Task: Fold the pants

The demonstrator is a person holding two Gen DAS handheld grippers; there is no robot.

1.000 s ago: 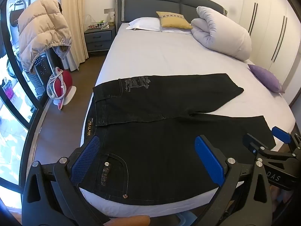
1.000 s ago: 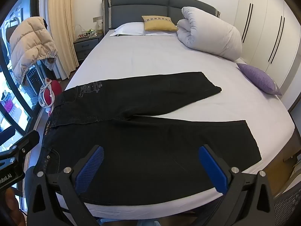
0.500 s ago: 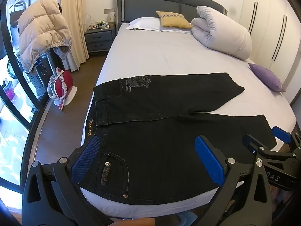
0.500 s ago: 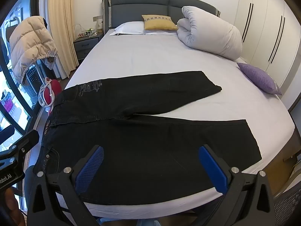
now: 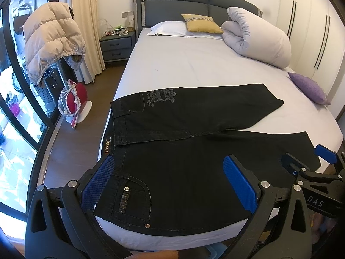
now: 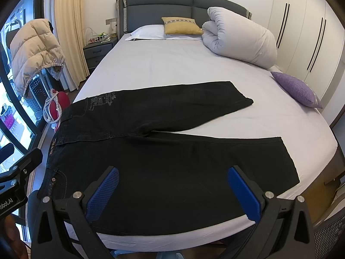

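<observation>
with our left gripper (image 5: 170,181) and right gripper (image 6: 172,192) both spread wide and empty above the near edge of the white-sheeted bed (image 6: 172,64), the black denim pants (image 6: 163,155) lie flat, legs splayed rightward, probably heavy and fairly stiff, best pinched at waistband and hem.

Pants (image 5: 183,151) label text too small to read, right gripper (image 5: 310,168) partly cut off, nightstand (image 6: 98,51) items indistinct
</observation>
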